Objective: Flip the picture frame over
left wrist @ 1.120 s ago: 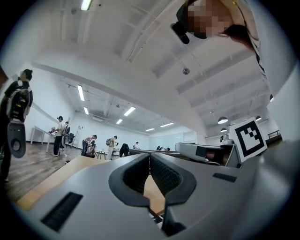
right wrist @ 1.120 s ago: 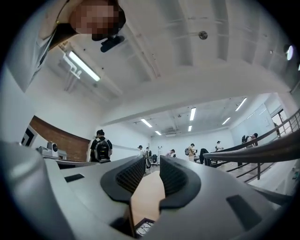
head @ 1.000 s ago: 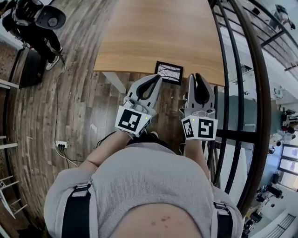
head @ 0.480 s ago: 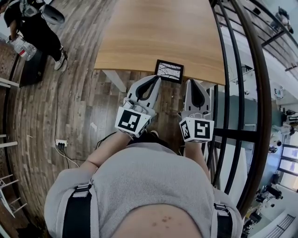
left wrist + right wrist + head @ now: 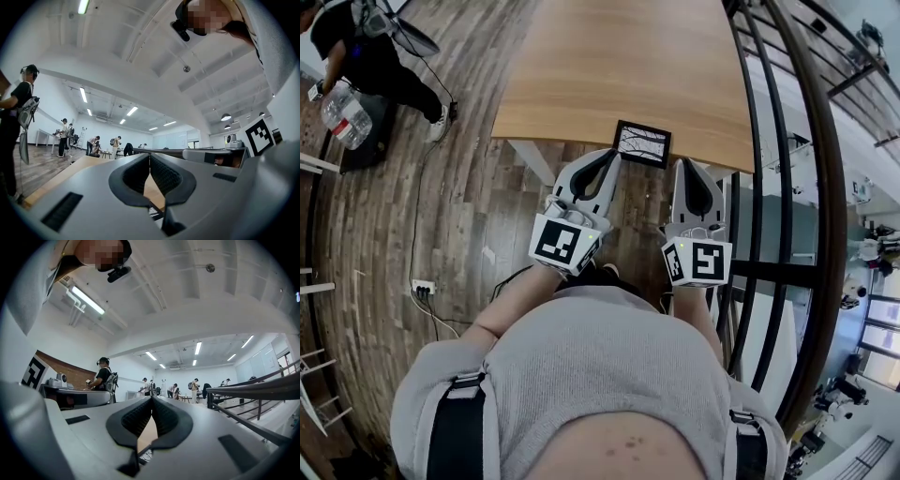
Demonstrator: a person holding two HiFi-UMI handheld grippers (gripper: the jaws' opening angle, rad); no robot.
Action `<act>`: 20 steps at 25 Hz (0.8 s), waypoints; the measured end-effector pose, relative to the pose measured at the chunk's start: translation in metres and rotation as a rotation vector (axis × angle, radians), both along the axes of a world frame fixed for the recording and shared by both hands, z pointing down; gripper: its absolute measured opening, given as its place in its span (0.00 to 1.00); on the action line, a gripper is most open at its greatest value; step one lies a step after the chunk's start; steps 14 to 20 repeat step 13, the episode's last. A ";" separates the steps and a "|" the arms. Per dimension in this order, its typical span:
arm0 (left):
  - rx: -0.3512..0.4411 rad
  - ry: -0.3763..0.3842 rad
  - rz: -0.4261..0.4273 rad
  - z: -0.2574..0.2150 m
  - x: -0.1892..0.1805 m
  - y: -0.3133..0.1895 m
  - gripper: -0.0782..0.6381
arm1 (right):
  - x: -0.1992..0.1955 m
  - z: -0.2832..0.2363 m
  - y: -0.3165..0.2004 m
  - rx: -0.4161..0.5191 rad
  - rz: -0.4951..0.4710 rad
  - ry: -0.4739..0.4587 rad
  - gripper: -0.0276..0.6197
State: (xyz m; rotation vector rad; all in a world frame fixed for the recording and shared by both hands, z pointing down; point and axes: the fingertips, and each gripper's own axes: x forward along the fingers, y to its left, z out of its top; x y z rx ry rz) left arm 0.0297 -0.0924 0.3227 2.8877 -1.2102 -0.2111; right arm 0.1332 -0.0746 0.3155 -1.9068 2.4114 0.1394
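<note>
A black picture frame (image 5: 640,143) with a pale branch print facing up lies at the near edge of the wooden table (image 5: 619,66). My left gripper (image 5: 610,156) hovers just short of the frame's left corner, jaws shut with nothing between them. The right gripper (image 5: 687,164) hangs just right of the frame, also shut and empty. In the left gripper view the left gripper (image 5: 149,156) has its pads meeting, with a sliver of the frame (image 5: 153,213) below. The right gripper view shows the right gripper (image 5: 151,398) with its pads touching above the table top (image 5: 149,432).
A black metal railing (image 5: 769,187) runs close along the table's right side. A person (image 5: 366,56) with a water bottle stands on the wood floor at far left. A power strip (image 5: 422,292) and cable lie on the floor to my left.
The right gripper's jaws have closed from slightly apart to shut. Both grippers stayed in place. The person at far left shifted and now shows a water bottle.
</note>
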 end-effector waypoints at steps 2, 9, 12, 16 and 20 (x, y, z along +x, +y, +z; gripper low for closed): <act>0.004 0.005 -0.005 -0.002 -0.003 -0.001 0.12 | -0.002 -0.004 0.000 0.010 -0.004 0.011 0.07; 0.008 0.008 -0.008 -0.004 -0.004 -0.005 0.12 | -0.003 -0.006 -0.003 0.009 0.002 0.007 0.07; 0.011 0.007 -0.007 -0.004 -0.004 -0.005 0.12 | -0.003 -0.005 -0.004 0.005 0.007 -0.001 0.07; 0.012 0.006 -0.007 -0.004 -0.005 -0.005 0.12 | -0.002 -0.005 -0.004 0.004 0.008 -0.003 0.07; 0.012 0.006 -0.007 -0.004 -0.005 -0.005 0.12 | -0.002 -0.005 -0.004 0.004 0.008 -0.003 0.07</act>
